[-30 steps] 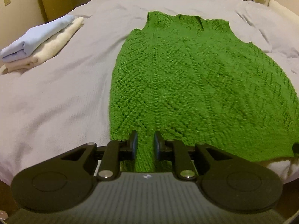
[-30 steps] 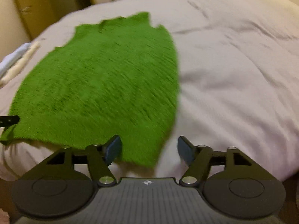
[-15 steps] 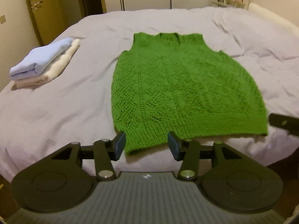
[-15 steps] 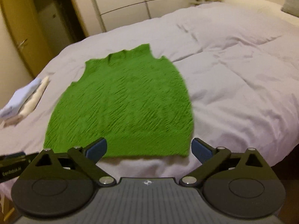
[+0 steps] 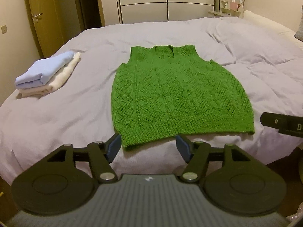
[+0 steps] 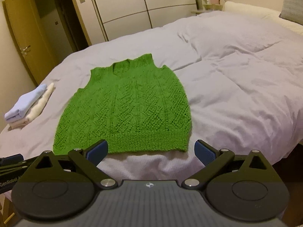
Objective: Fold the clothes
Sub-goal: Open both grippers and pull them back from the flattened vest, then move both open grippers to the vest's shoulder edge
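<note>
While a green knitted vest (image 5: 176,96) is laid out flat and unfolded on the bed (image 5: 56,117), hem nearest the cameras, two garments are seen already folded in a stack (image 5: 47,73) to its left. Nothing is held: the left gripper (image 5: 148,145) is opening above the hem, and the right gripper (image 6: 151,151) is spread wide. Folding of the vest appears not yet begun.

Black left claw (image 5: 148,146) and right claw (image 6: 151,152), blue pads, silver pivot screws
</note>
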Demonstrator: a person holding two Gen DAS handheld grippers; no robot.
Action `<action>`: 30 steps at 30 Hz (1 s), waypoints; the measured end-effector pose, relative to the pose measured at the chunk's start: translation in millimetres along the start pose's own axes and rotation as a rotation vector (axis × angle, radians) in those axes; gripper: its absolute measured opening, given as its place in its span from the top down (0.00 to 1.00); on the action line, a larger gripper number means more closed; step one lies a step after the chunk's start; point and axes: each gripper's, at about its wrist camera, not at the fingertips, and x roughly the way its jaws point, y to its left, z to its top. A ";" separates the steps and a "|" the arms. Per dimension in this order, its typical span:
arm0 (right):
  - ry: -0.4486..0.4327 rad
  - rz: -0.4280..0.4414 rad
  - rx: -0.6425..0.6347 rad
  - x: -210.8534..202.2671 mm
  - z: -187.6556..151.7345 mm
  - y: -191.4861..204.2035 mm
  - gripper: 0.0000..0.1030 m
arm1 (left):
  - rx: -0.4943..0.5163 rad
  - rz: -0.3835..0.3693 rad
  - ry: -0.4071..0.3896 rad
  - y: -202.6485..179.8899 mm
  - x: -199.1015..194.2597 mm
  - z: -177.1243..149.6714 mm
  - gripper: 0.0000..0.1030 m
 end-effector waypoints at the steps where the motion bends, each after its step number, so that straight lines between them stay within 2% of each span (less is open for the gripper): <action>1: -0.003 0.002 -0.001 -2.2 -0.4 0.4 0.03 | 0.002 0.000 0.000 -0.4 -1.3 -0.5 0.40; 20: -0.005 0.017 -0.016 -9.3 -6.9 4.3 0.02 | 0.010 0.006 0.004 -1.1 -6.6 -5.3 0.34; 28: 0.027 0.017 -0.026 8.5 -3.2 6.4 0.02 | -0.037 -0.002 0.028 6.5 7.0 -2.6 0.33; 30: 0.043 0.019 -0.025 17.9 -2.1 5.6 0.02 | -0.041 -0.007 0.038 7.6 14.6 -1.1 0.29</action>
